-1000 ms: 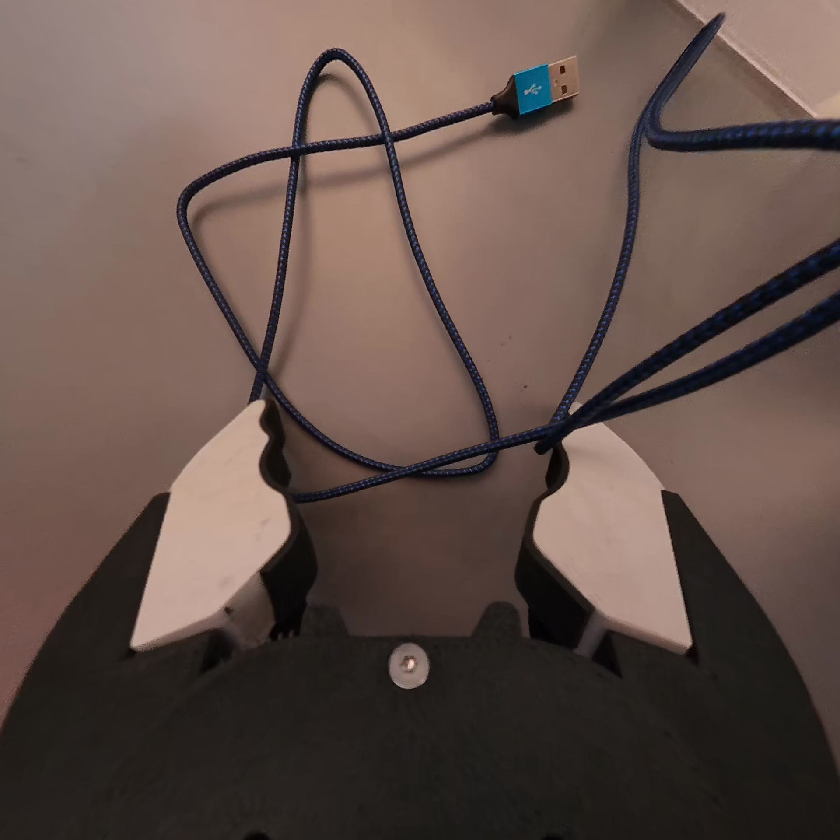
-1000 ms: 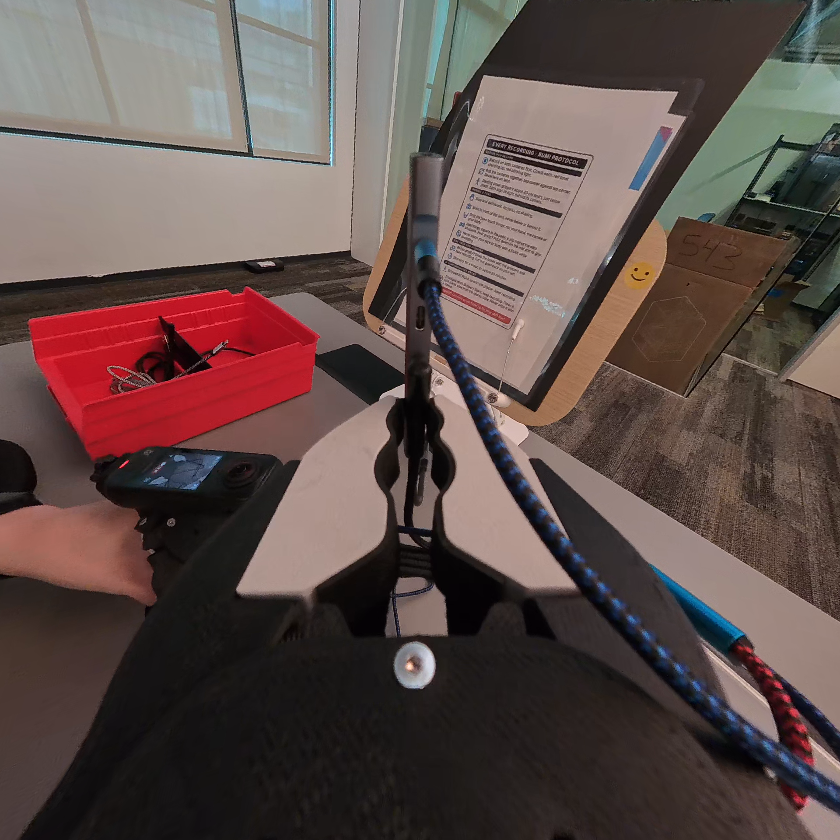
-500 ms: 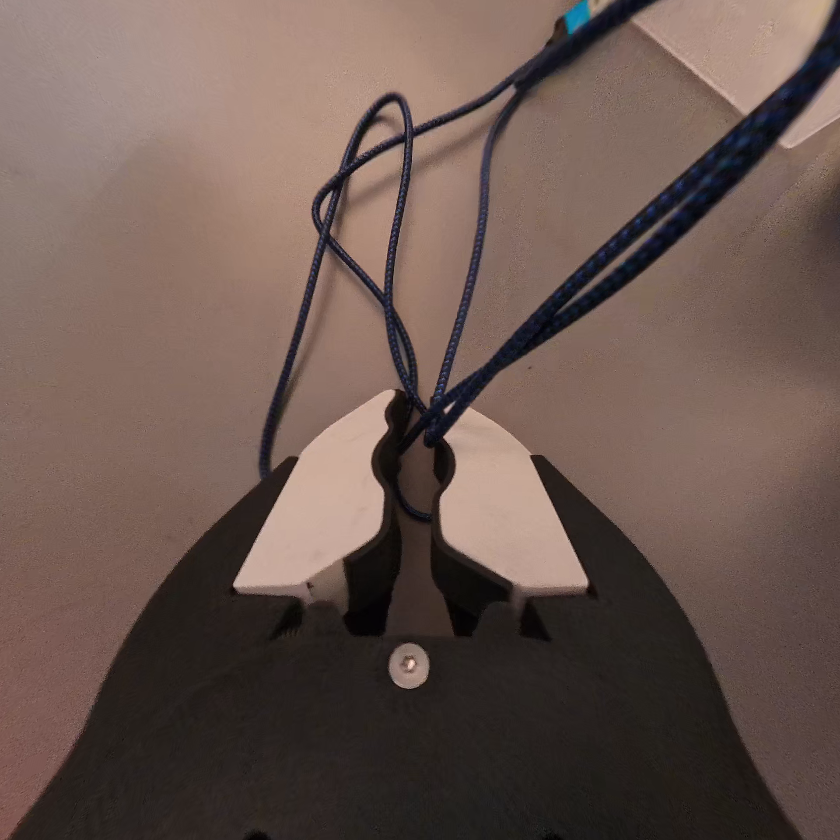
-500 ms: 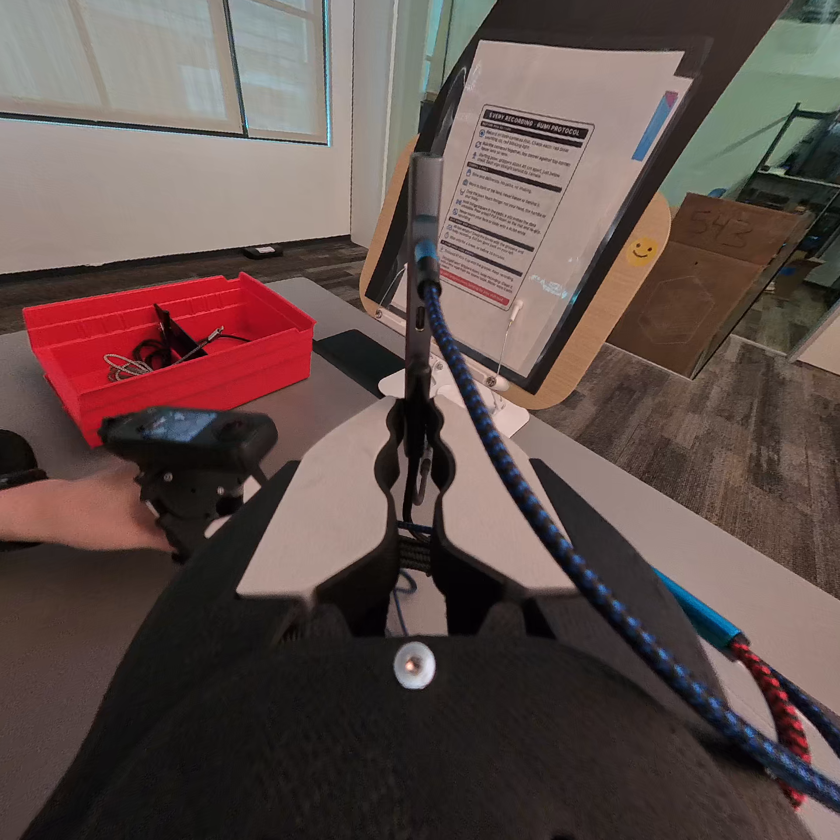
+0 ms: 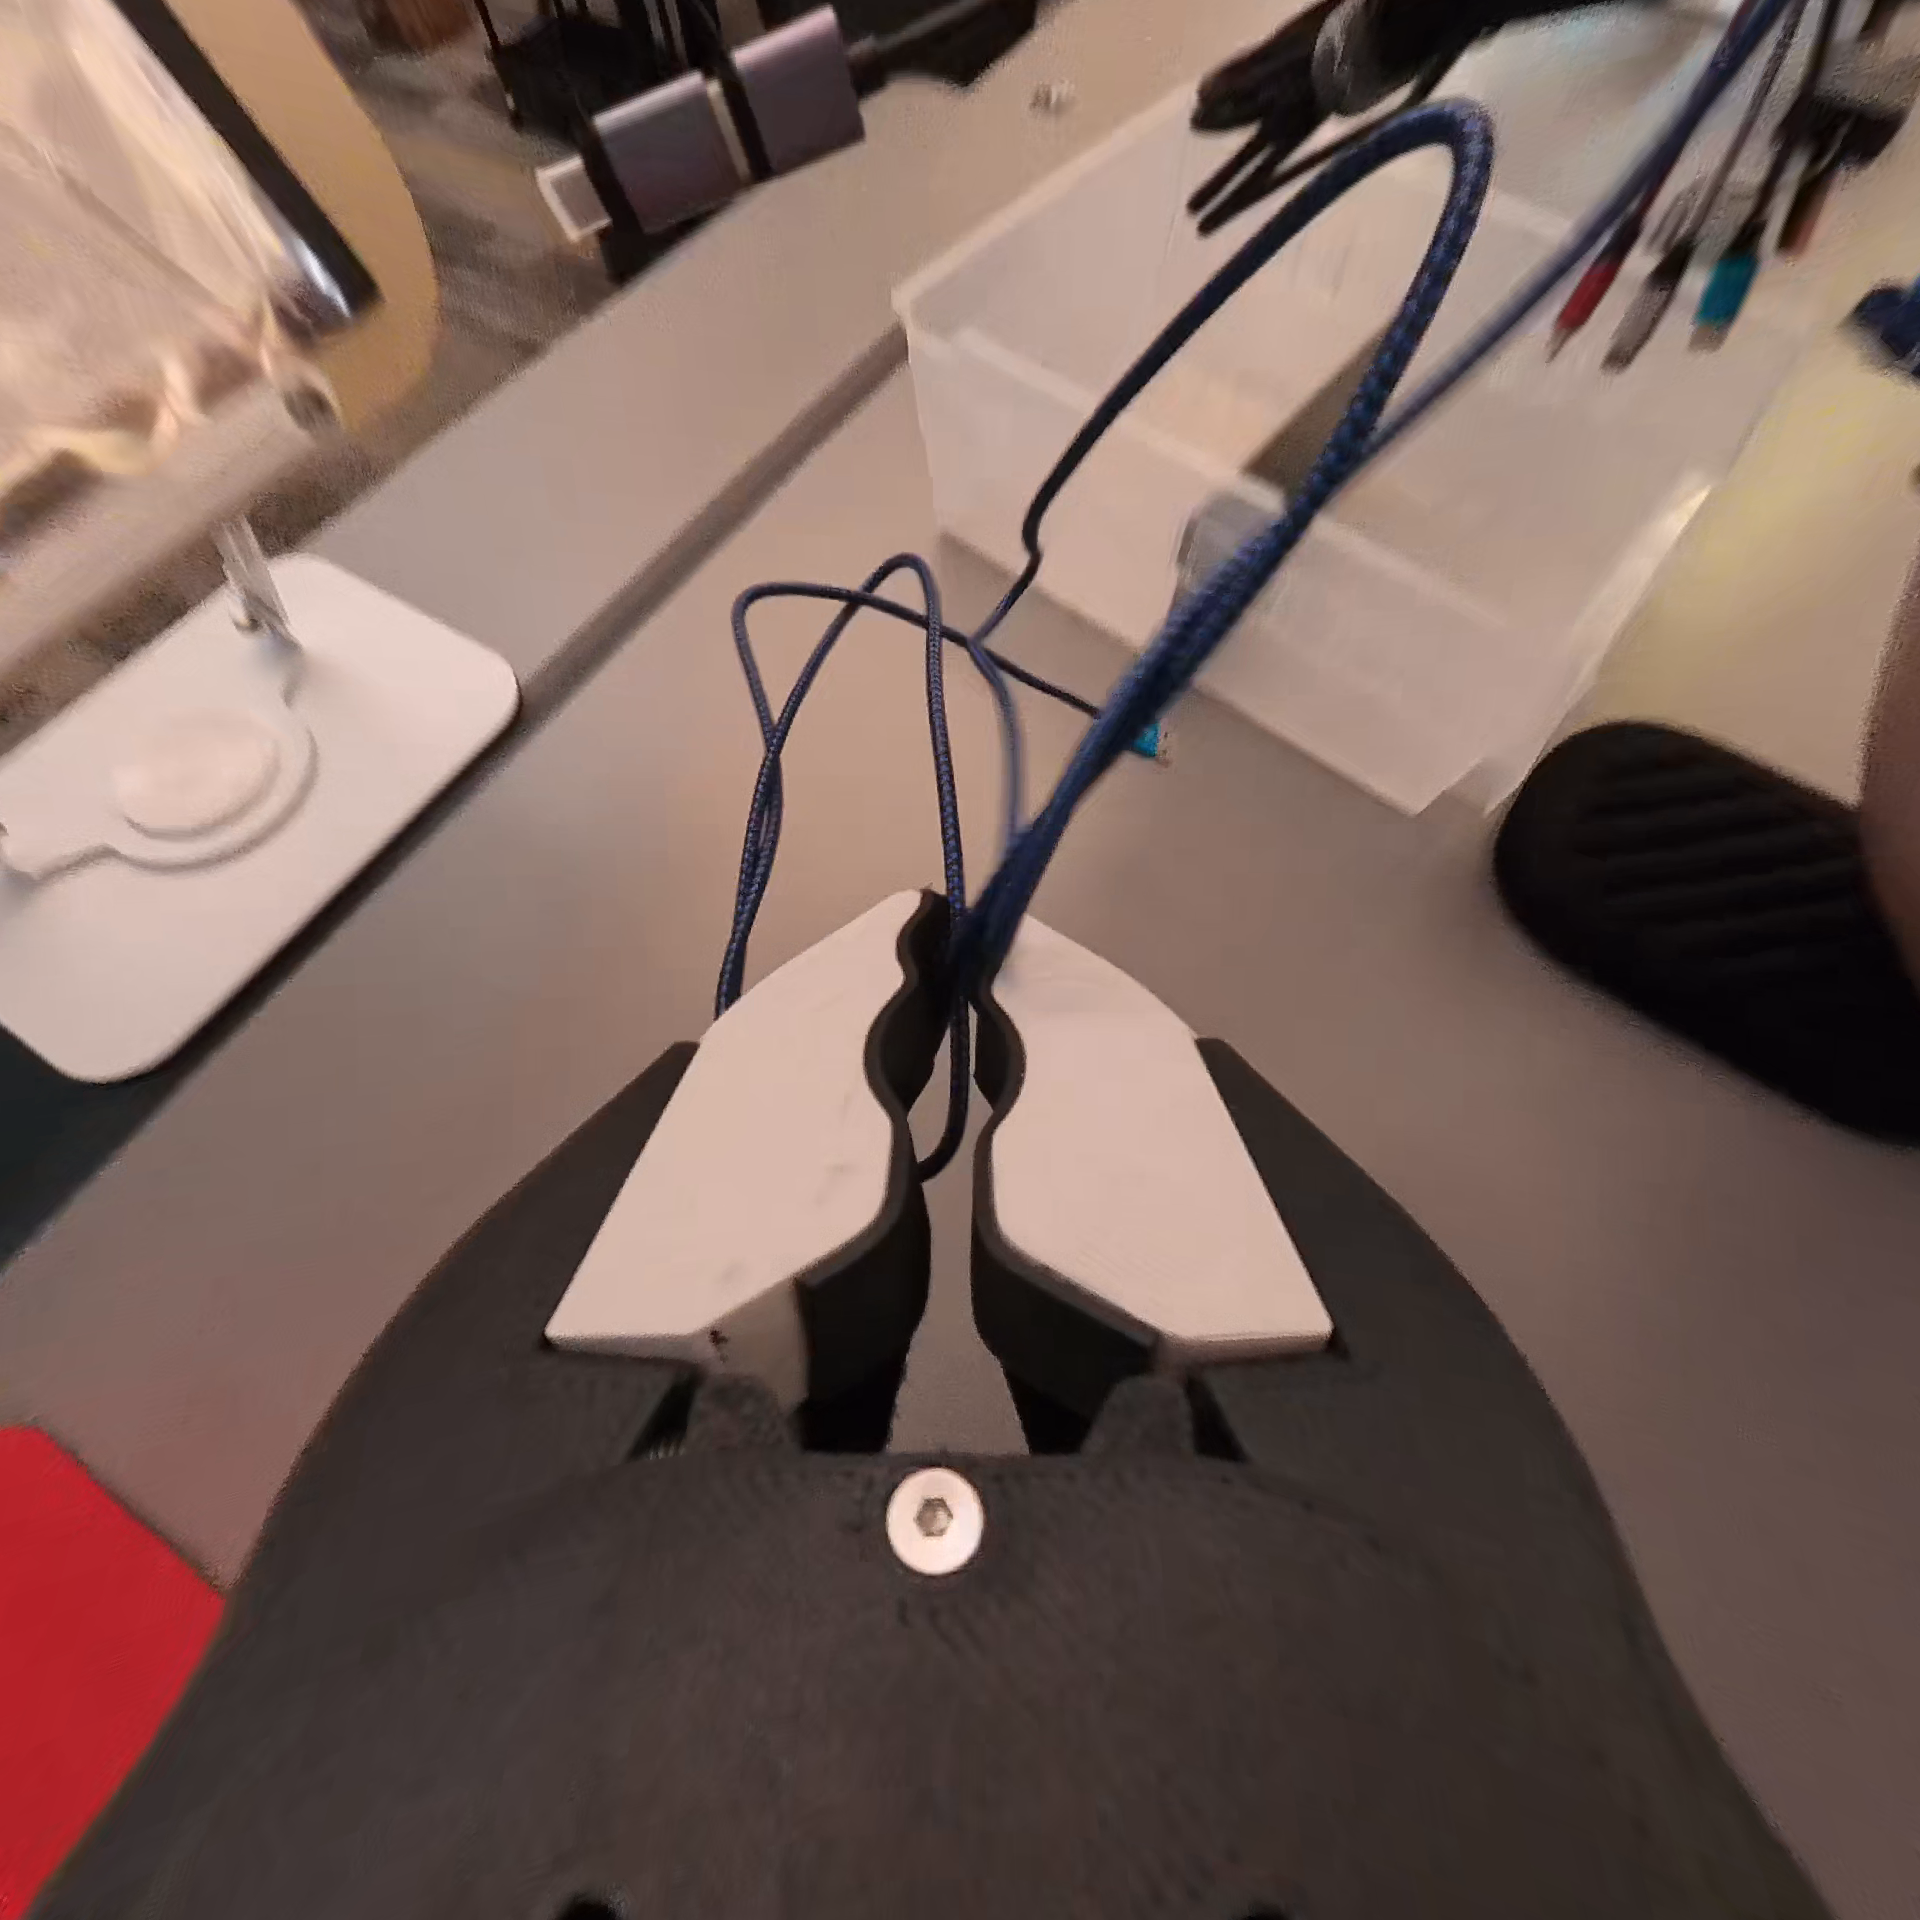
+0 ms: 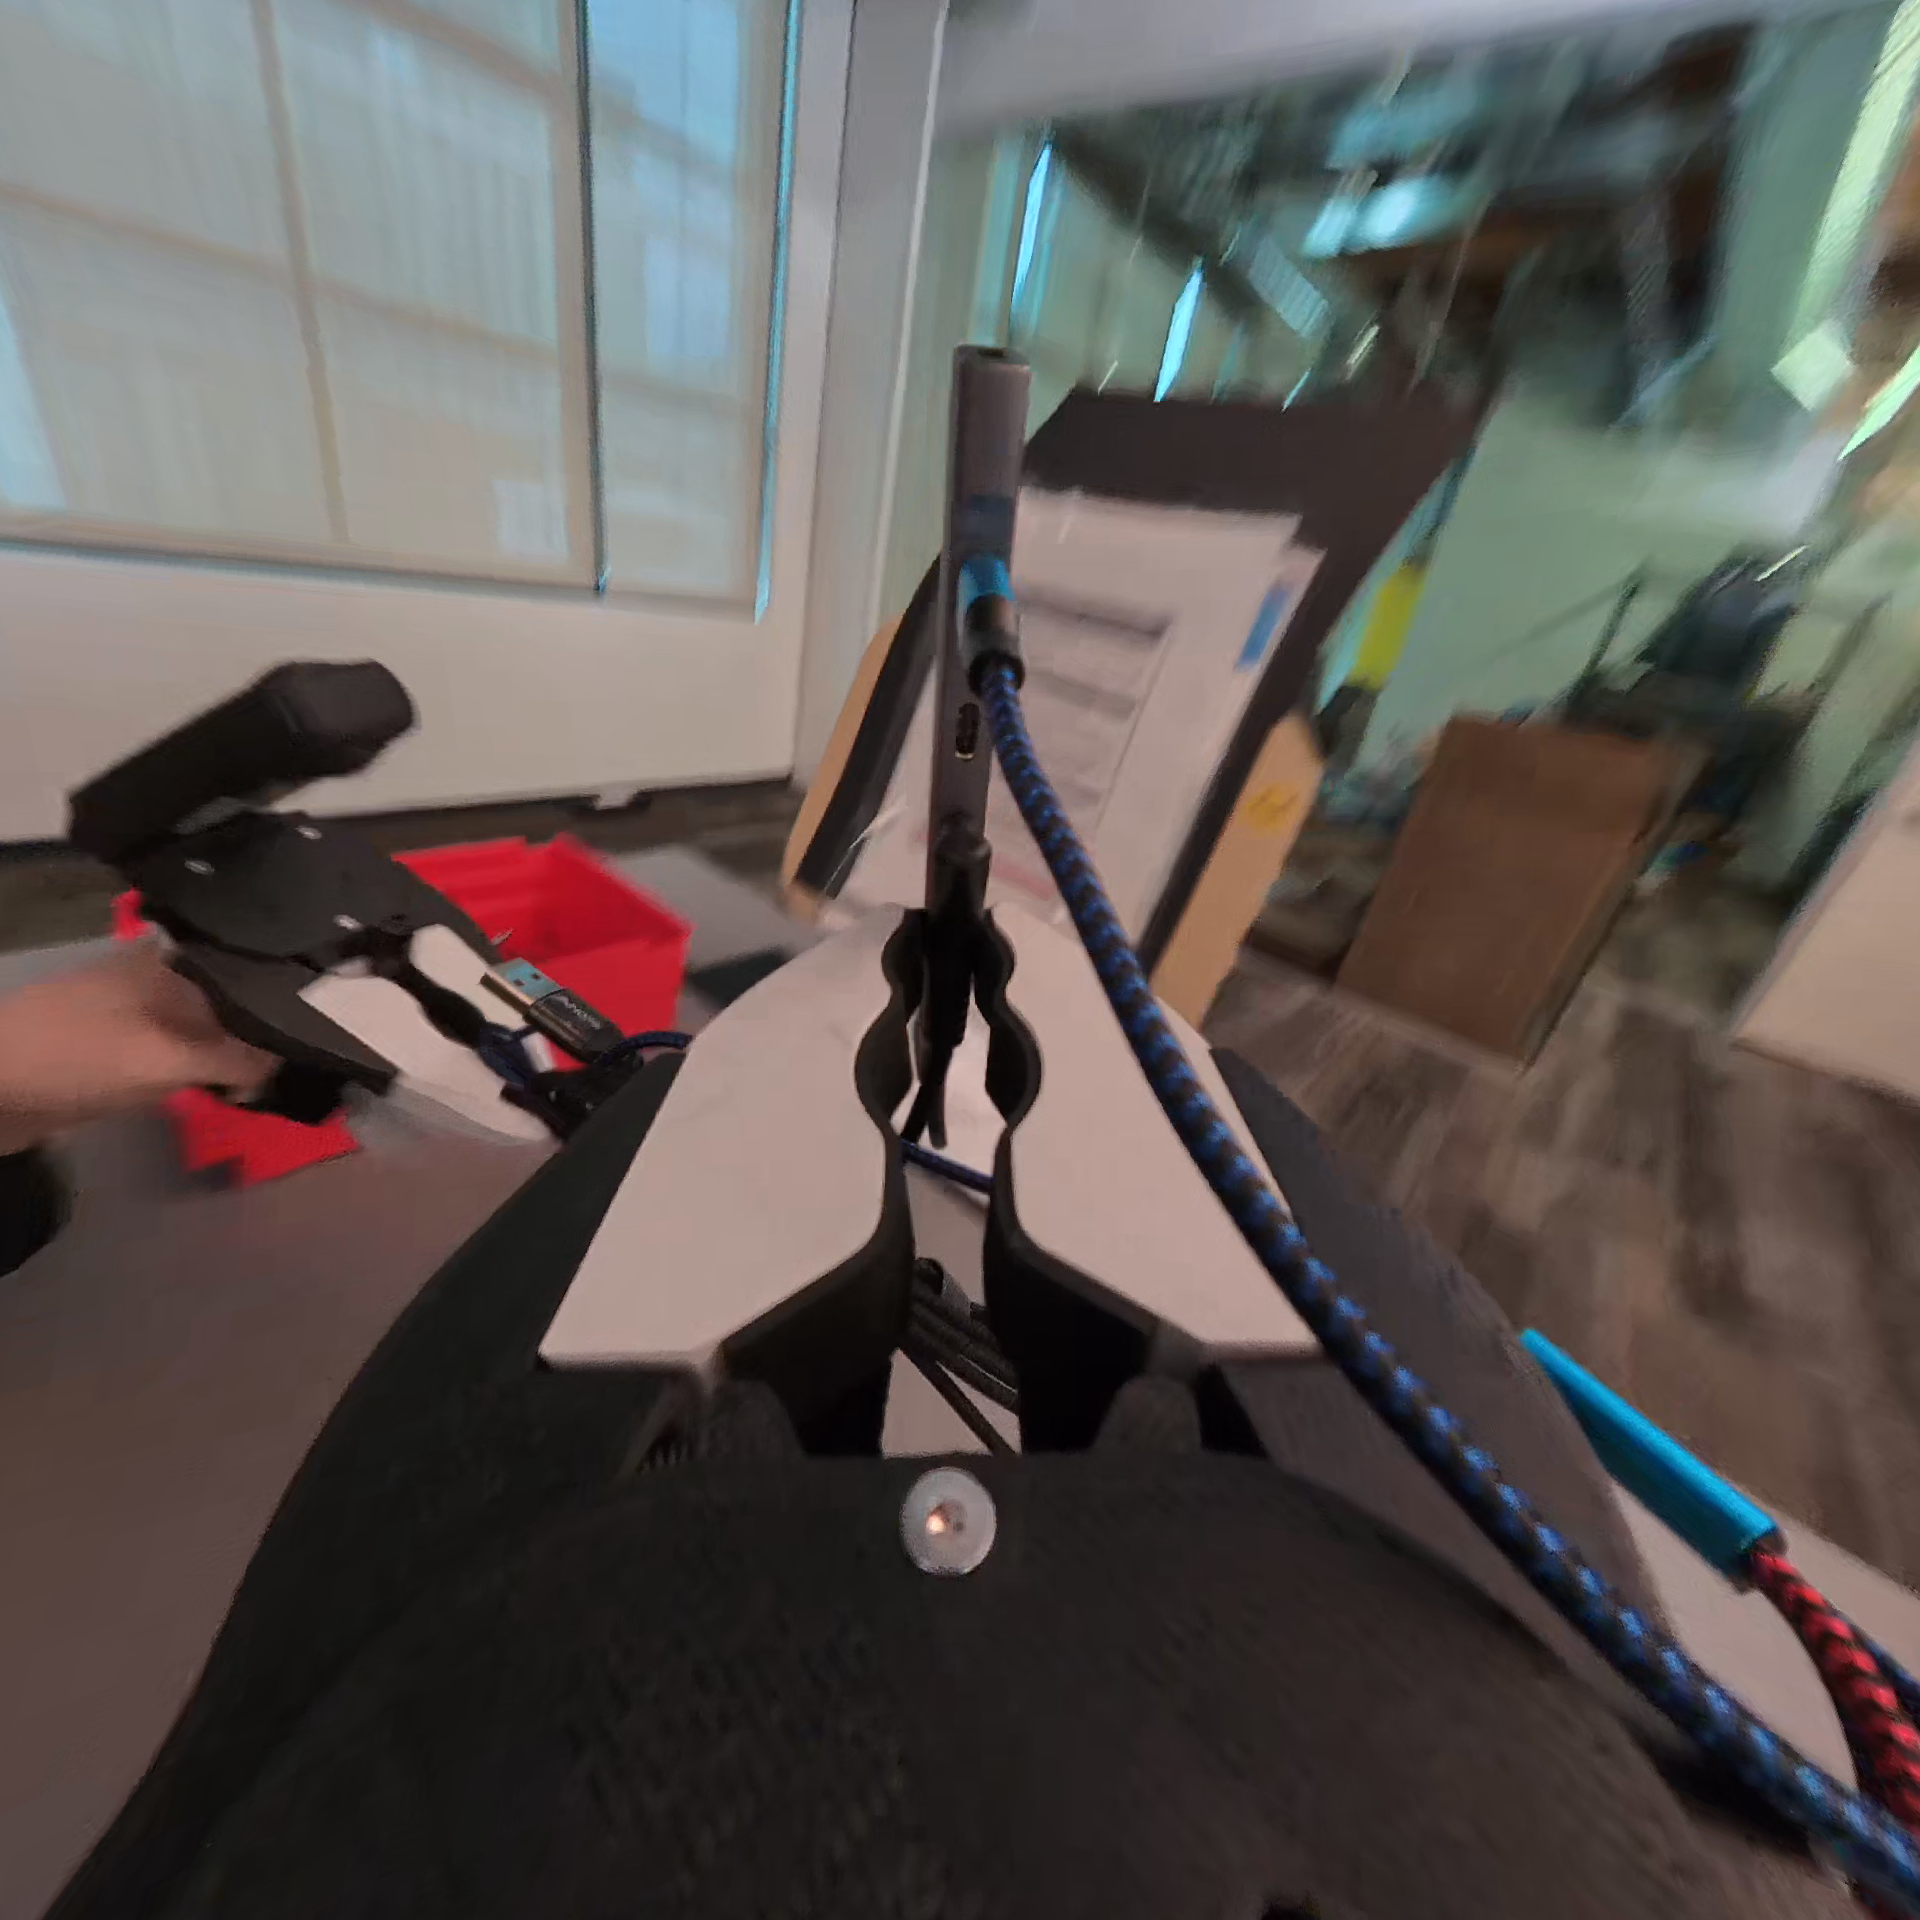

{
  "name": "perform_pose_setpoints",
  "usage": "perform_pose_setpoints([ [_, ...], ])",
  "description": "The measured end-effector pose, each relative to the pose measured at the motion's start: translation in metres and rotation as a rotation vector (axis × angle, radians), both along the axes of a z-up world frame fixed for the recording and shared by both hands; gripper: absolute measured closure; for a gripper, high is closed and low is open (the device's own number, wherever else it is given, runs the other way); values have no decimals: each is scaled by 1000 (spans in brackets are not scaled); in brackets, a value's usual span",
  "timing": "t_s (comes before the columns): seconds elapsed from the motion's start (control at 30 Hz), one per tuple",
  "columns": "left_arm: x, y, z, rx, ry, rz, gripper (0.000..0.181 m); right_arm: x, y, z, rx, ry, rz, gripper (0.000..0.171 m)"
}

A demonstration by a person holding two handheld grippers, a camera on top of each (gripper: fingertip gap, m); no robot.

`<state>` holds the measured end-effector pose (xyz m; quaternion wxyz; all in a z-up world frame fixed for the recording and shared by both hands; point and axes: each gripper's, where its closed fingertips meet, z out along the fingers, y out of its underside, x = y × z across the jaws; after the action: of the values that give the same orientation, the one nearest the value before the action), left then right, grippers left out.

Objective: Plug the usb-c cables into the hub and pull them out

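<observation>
Lifted since before: braided blue cable (image 5: 1236, 623), looped

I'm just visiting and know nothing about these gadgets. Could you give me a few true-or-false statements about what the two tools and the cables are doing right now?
1. The left tool is shut on the blue braided cable. True.
2. The right tool hangs open, holding nothing. False: it grips the grey hub, which stands upright.
3. A blue cable is plugged into the hub. True.
4. The red bin sits on the floor. False: it rests on the table.
</observation>
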<state>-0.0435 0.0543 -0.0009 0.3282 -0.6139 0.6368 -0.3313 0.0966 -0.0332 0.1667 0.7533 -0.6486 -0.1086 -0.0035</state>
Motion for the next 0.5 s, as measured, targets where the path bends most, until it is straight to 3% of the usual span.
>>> perform_pose_setpoints([
  [0.2,63,-20,96,53,-101,-89,179,68,-46,16,130,48,-127,162],
  [0.3,109,-40,123,46,-100,-158,179,103,-62,6,133,69,-199,162],
  [0.4,157,-44,120,115,-52,-157,180,129,-70,-6,119,90,-247,162],
  [0.5,197,-47,86,98,-7,-141,180,146,-66,-29,42,142,-224,162],
])
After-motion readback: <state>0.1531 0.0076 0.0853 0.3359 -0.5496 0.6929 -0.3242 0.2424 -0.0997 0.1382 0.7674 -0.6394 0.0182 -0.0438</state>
